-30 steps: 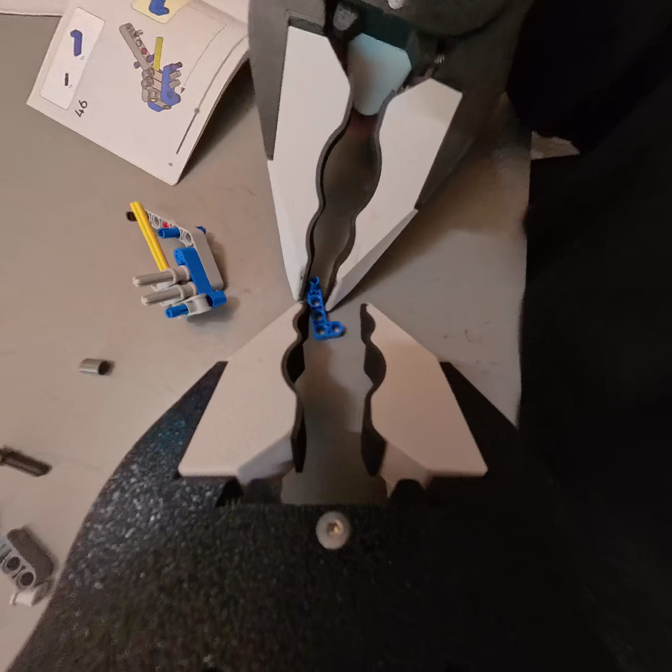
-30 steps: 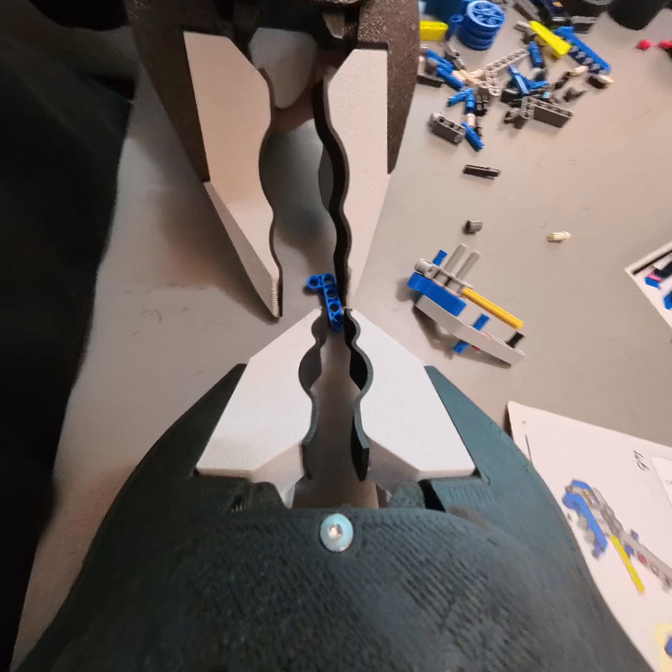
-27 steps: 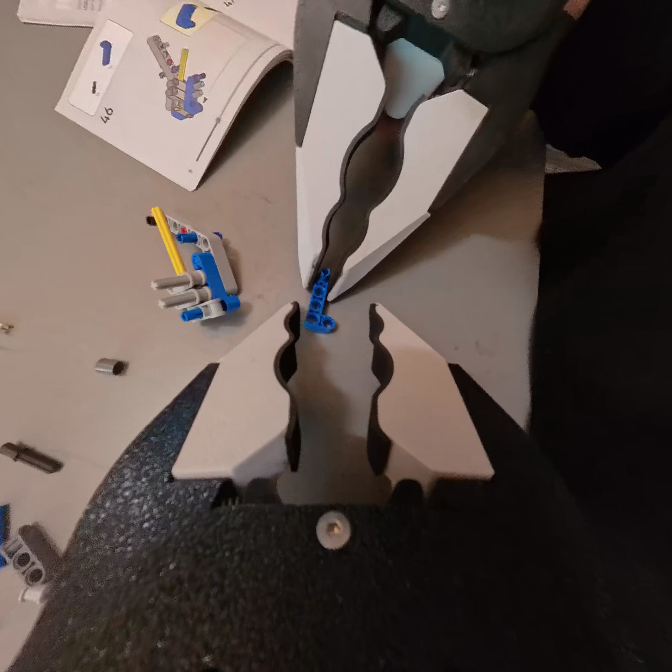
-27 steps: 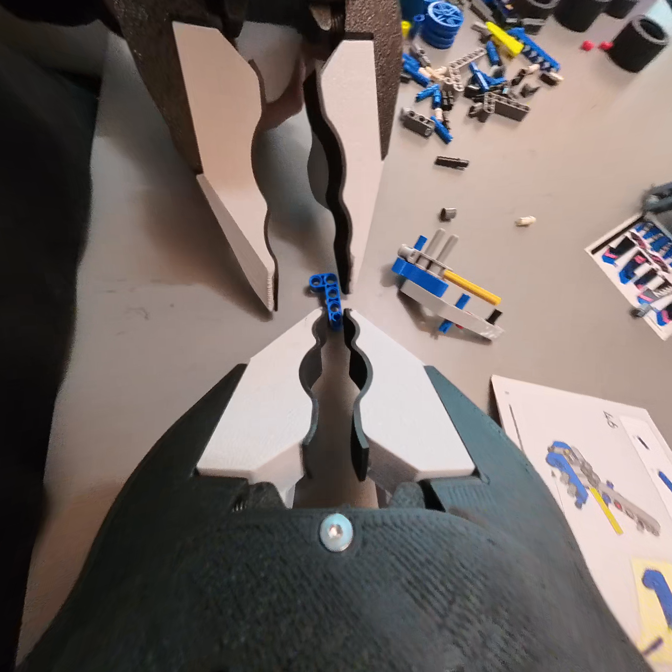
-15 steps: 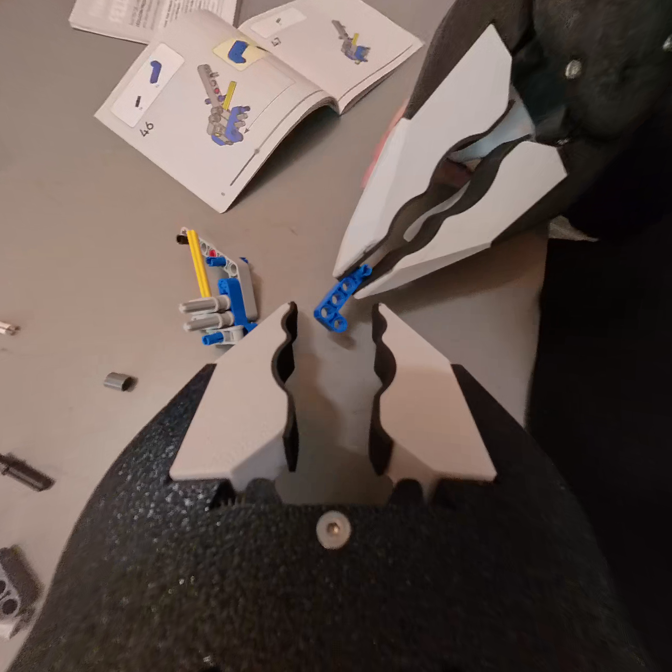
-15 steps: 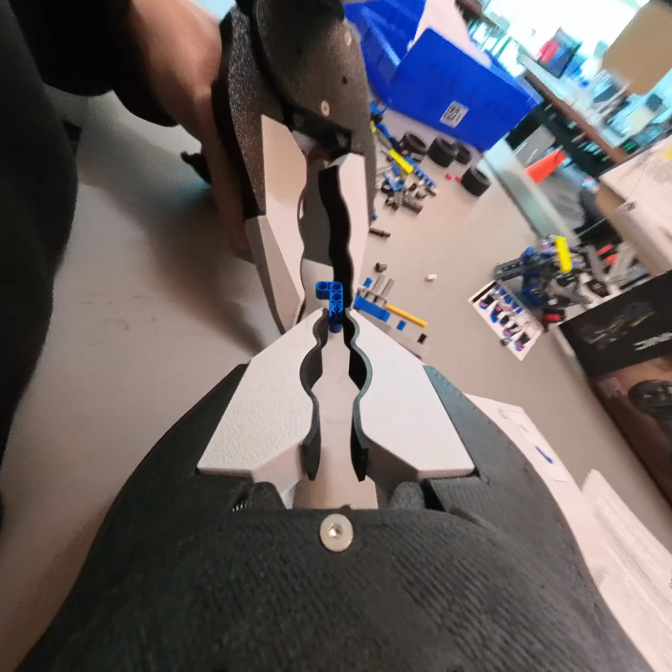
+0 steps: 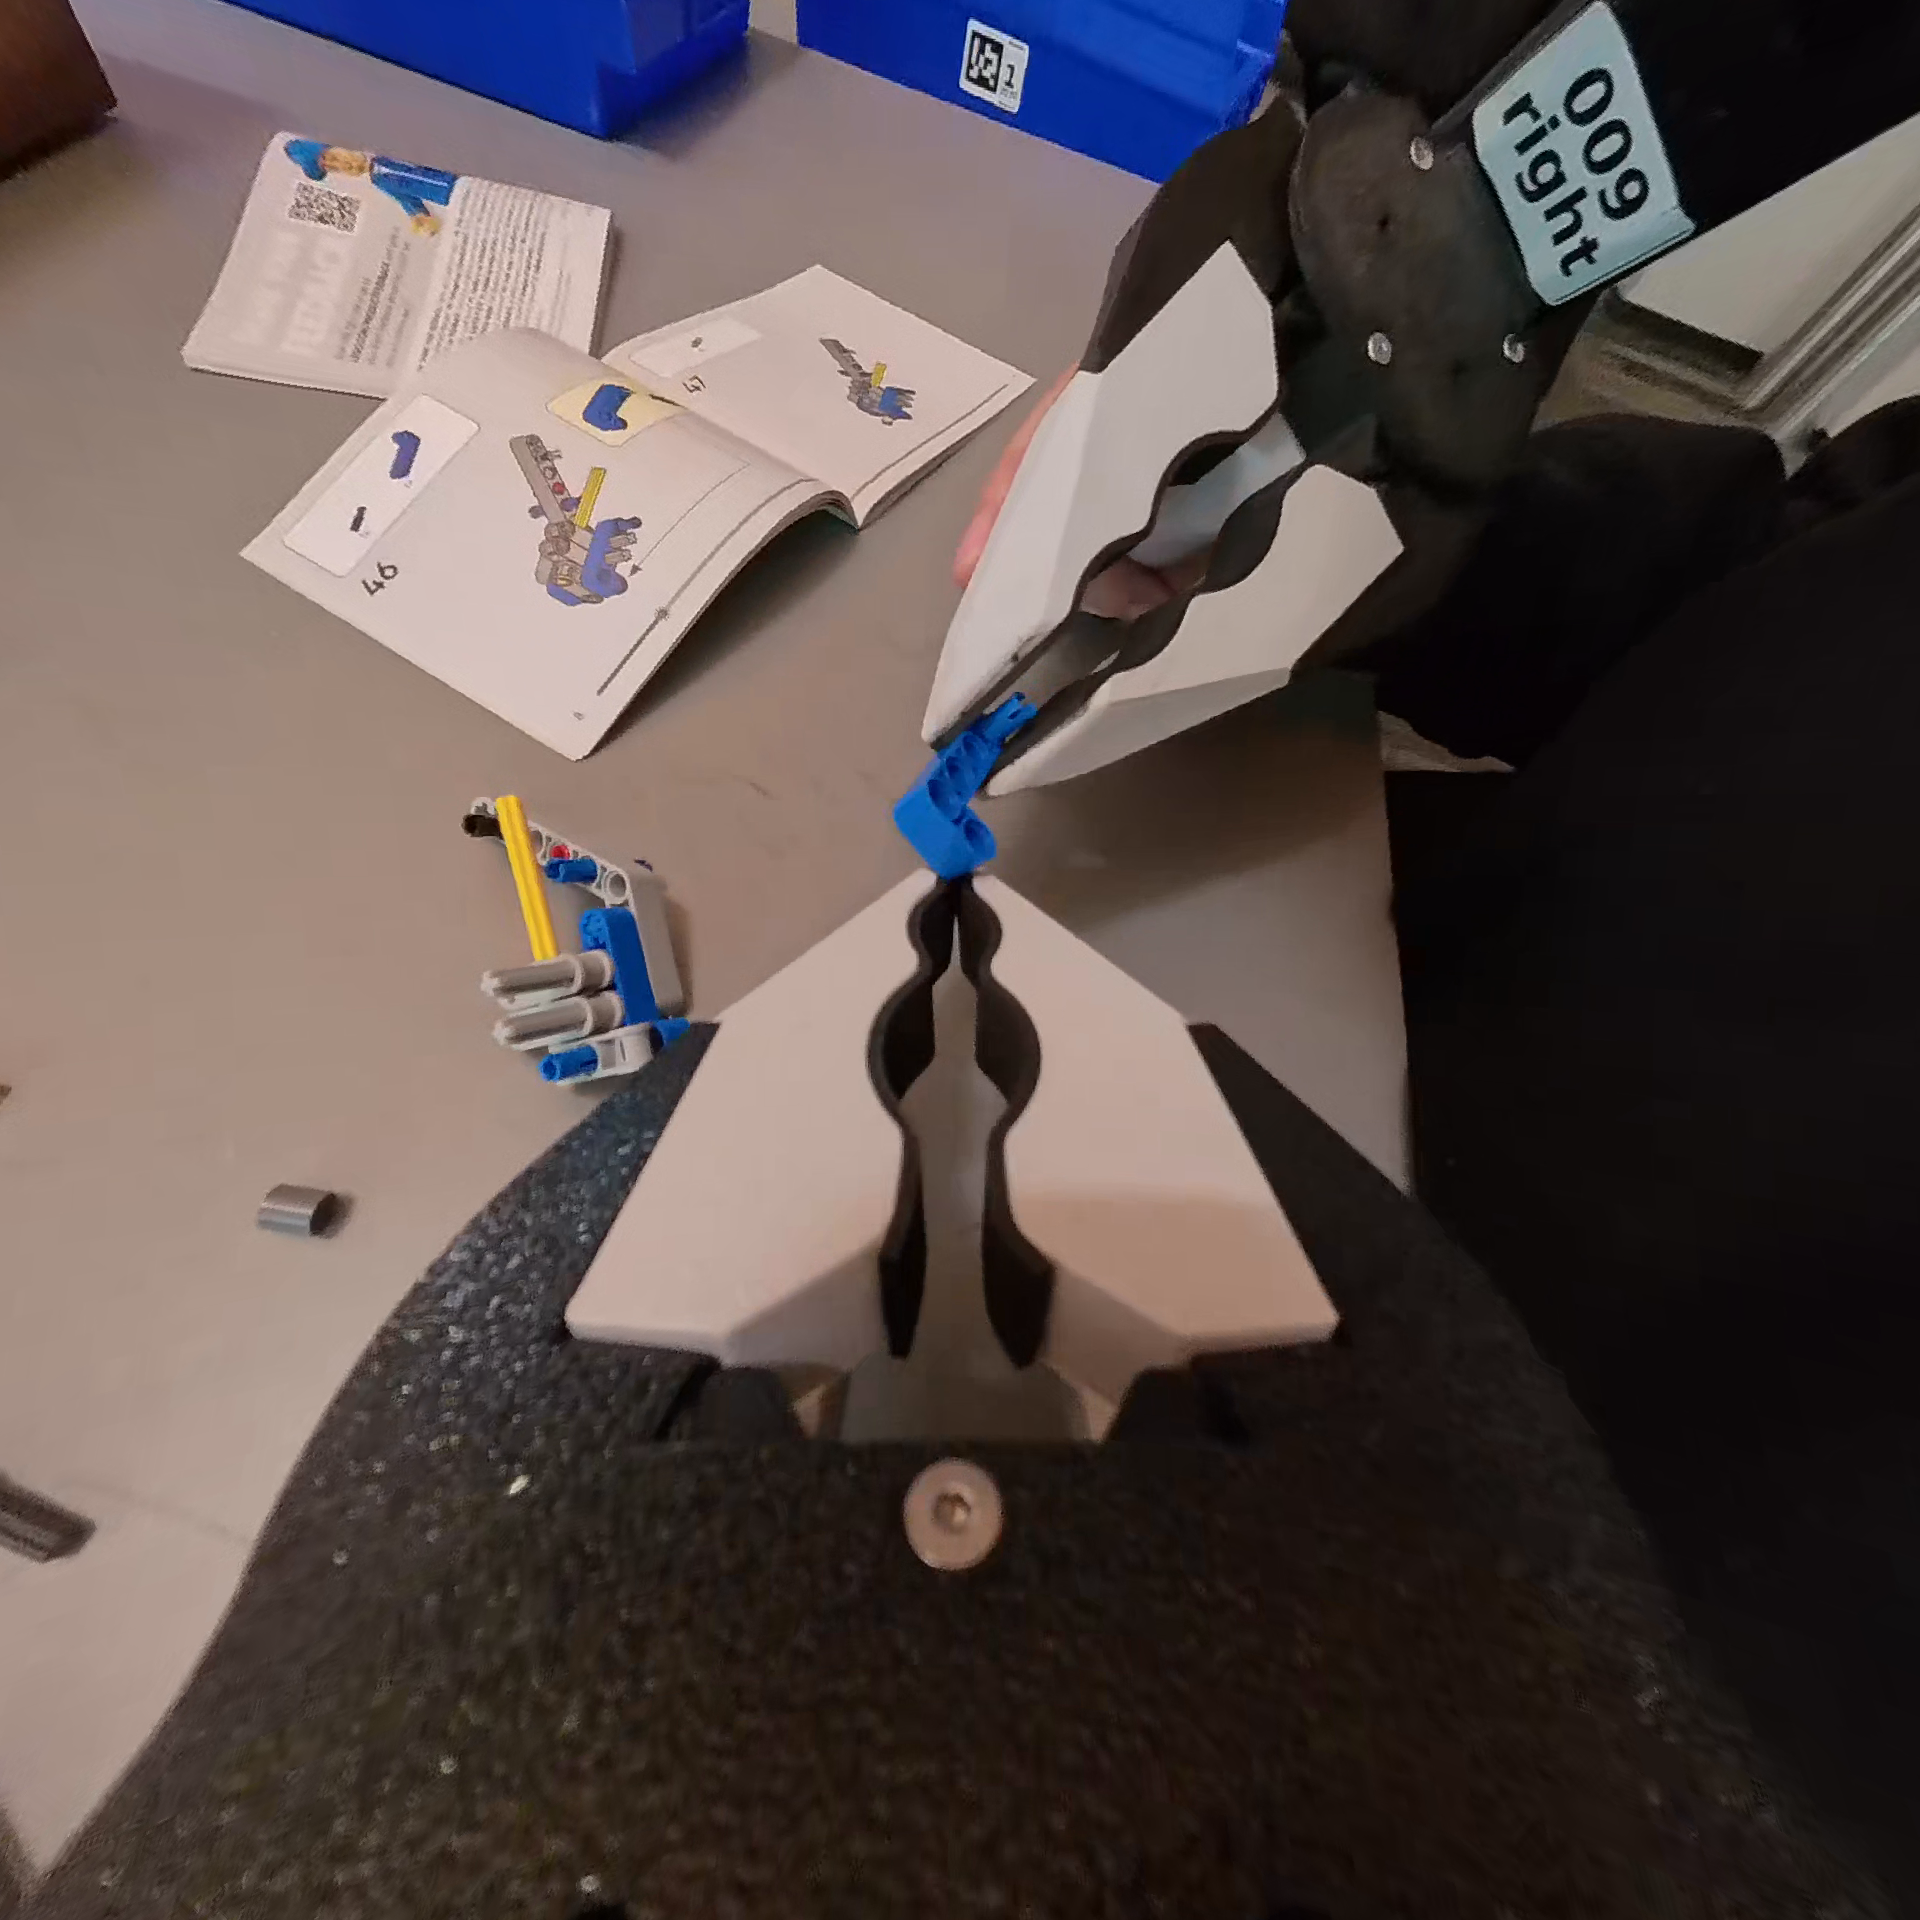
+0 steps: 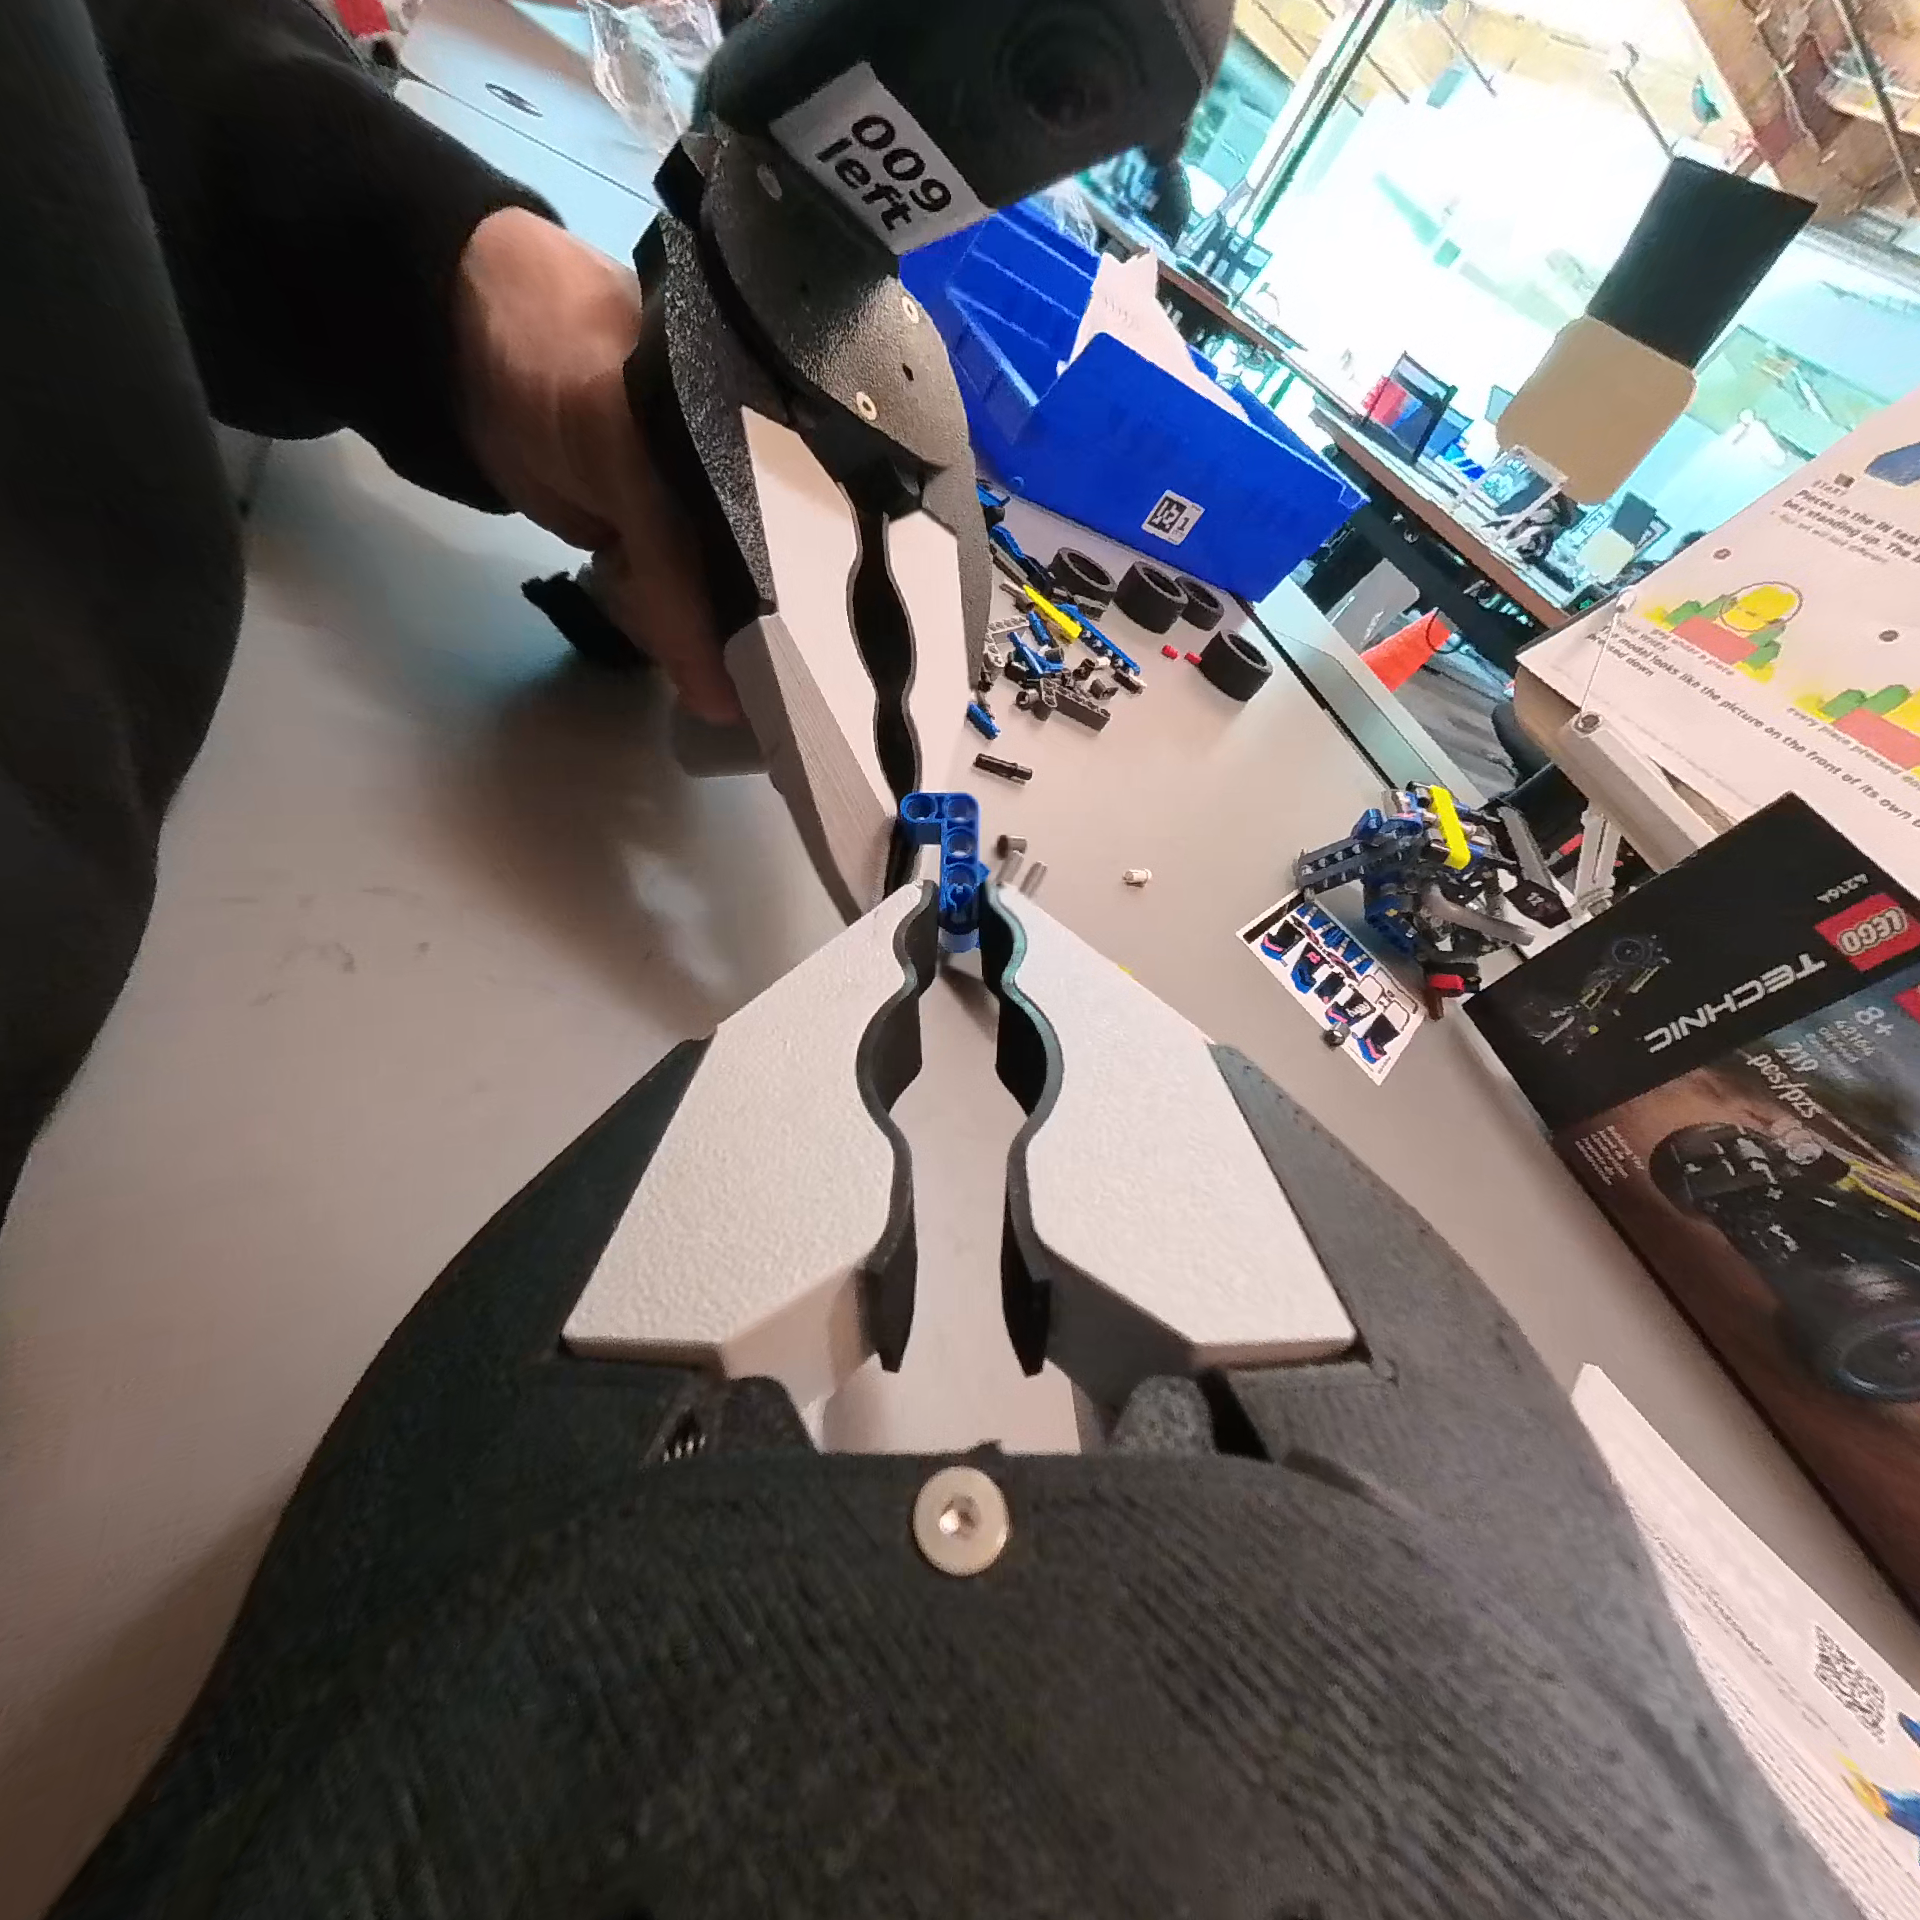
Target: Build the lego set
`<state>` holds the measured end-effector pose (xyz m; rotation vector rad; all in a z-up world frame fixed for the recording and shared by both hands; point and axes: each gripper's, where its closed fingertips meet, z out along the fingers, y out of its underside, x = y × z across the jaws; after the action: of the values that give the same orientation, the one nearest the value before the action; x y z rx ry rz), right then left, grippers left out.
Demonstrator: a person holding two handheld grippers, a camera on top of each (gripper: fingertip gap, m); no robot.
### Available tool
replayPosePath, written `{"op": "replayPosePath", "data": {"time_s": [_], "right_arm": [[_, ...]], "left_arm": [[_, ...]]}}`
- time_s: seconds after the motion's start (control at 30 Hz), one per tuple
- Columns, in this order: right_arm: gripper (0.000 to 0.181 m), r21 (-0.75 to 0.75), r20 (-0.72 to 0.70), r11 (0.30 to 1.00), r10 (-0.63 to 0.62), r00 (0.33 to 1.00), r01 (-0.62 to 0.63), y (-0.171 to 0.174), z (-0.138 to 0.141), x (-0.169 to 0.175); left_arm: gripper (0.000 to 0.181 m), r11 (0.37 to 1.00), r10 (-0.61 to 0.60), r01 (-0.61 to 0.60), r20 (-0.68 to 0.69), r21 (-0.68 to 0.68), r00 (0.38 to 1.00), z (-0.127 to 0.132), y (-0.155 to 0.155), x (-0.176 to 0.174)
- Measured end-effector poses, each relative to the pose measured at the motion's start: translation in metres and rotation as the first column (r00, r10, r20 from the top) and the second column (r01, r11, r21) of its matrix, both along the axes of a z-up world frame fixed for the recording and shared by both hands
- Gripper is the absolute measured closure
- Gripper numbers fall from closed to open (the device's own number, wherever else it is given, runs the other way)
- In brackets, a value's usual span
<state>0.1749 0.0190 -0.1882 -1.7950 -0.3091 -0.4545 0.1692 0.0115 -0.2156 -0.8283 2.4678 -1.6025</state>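
Fingertips of right gripper [image 8: 954, 902] clamped on long arm of blue L-shaped beam [image 8: 948, 854], mid-air; left gripper [image 7: 952, 881] pinched on its short end. Light, rigid, slick plastic: best gripped across flat faces. Beyond, part-built assembly [image 7: 582, 951] on table [image 7: 260, 831].

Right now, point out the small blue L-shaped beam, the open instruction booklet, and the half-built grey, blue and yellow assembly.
small blue L-shaped beam [image 7: 940, 816]: left wrist view, its bent corner.
open instruction booklet [image 7: 488, 540]: left wrist view, near page.
half-built grey, blue and yellow assembly [image 7: 613, 961]: left wrist view, its blue block.
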Motion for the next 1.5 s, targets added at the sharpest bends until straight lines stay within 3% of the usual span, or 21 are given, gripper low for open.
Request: {"op": "replayPosePath", "data": {"time_s": [0.03,0.27,0.33,0.4,0.47,0.53,0.67,0.77,0.9,1.23,1.33,1.5], "right_arm": [[0.176,0.008,0.004,1.0,-0.004,1.0,0.003,0.0,0.001,0.001],[0.176,0.013,-0.038,1.0,0.022,0.999,-0.022,0.006,0.004,0.0],[0.176,0.011,-0.034,1.0,0.024,0.999,-0.023,0.008,0.005,0.002],[0.176,-0.007,-0.051,1.0,0.015,0.999,-0.015,0.01,0.003,0.006],[0.176,-0.021,-0.077,1.0,0.016,0.997,-0.017,0.01,0.002,0.009],[0.176,-0.067,-0.169,0.998,0.005,0.986,-0.016,0.011,-0.005,0.013],[0.176,-0.095,-0.345,0.993,0.032,0.938,-0.068,0.015,-0.009,0.013],[0.176,-0.107,-0.387,0.987,0.071,0.919,-0.122,0.02,-0.008,0.009],[0.176,-0.226,-0.353,0.962,0.066,0.933,-0.154,0.024,-0.021,0.009],[0.175,-0.32,-0.283,0.931,0.082,0.955,-0.175,0.03,-0.019,0.001],[0.175,-0.297,-0.262,0.943,0.07,0.962,-0.149,0.031,-0.016,0.003],[0.168,-0.254,-0.27,0.961,0.037,0.962,-0.108,0.028,-0.015,0.008]], "left_arm": [[0.181,1.0,0.015,-0.015,0.007,-0.006,1.0,0.001,0.001,0.002],[0.168,0.995,0.052,-0.056,-0.045,-0.087,0.998,0.008,0.002,0.005],[0.169,0.995,0.061,-0.065,-0.049,-0.08,0.997,0.007,0.003,0.006],[0.181,0.995,0.072,-0.074,-0.022,-0.07,0.997,0.008,0.005,0.008],[0.176,0.993,0.108,-0.108,-0.004,-0.042,0.994,0.006,0.01,0.013],[0.148,0.989,0.145,-0.146,0.059,0.008,0.988,0.006,0.018,0.02],[0.14,0.971,0.051,-0.117,0.296,0.21,0.954,0.005,0.027,0.022],[0.144,0.937,-0.066,-0.07,0.37,0.343,0.927,0.002,0.029,0.018],[0.15,0.941,-0.103,-0.033,0.381,0.336,0.919,0.011,0.03,0.016],[0.168,0.862,-0.238,0.071,0.277,0.502,0.931,-0.002,0.037,0.008],[0.169,0.875,-0.207,0.053,0.273,0.481,0.94,-0.003,0.037,0.012],[0.169,0.941,-0.138,0.053,0.235,0.335,0.962,0.002,0.033,0.011]]}}
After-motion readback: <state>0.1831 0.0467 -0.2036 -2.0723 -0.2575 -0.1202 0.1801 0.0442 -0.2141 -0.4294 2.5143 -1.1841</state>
